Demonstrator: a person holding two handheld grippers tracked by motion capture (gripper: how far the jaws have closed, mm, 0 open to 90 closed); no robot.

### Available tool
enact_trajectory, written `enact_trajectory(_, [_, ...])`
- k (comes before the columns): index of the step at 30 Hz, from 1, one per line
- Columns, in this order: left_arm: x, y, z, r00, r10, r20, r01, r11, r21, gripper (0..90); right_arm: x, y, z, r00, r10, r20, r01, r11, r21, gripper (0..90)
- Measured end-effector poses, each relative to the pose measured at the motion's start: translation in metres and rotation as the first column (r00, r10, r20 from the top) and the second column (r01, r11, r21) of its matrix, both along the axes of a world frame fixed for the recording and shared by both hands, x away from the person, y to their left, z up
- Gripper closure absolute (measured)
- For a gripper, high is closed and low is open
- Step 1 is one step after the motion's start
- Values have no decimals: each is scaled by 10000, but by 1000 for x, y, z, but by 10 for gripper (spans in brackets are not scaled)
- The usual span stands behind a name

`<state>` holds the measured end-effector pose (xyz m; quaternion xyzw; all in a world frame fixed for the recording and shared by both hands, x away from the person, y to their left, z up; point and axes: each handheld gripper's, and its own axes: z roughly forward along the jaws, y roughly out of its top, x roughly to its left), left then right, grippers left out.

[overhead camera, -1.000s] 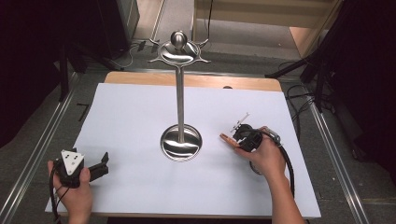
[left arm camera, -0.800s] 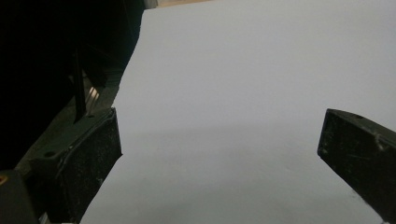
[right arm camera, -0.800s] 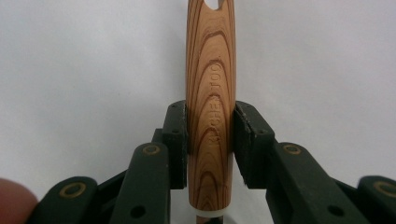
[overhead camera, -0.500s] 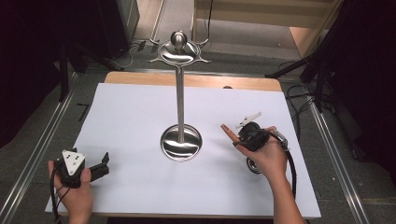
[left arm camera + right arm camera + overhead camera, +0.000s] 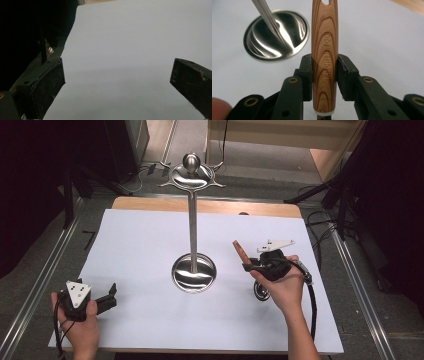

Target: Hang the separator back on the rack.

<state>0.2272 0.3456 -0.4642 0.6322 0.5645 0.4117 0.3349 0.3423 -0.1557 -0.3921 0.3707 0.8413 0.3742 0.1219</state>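
Right gripper (image 5: 324,75) clamps the wooden handle (image 5: 324,50); left gripper (image 5: 102,301) gapes, idle.
I see the handle's axis aimed upper left; stand (image 5: 193,215) sits left of it.

The high view hangs above my side of the worktop (image 5: 150,250), looking forward and down, far enough off to take in the whole white sheet and the steel stand (image 5: 193,227). The camera on my left gripper (image 5: 117,80) sits low and very close to the sheet, looking along its jaws. The camera on my right gripper (image 5: 324,75) looks along its jaws at the wooden handle (image 5: 324,57), very near, and shares the stand's round base (image 5: 276,35) with the high view.
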Motion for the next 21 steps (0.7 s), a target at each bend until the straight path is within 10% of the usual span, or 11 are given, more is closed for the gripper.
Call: enact_trajectory(21, [0, 0, 0, 10000, -4, -41, 4, 10000, 3, 2, -16, 13, 22, 9773, 134, 2113, -784, 9499, 3026, 701])
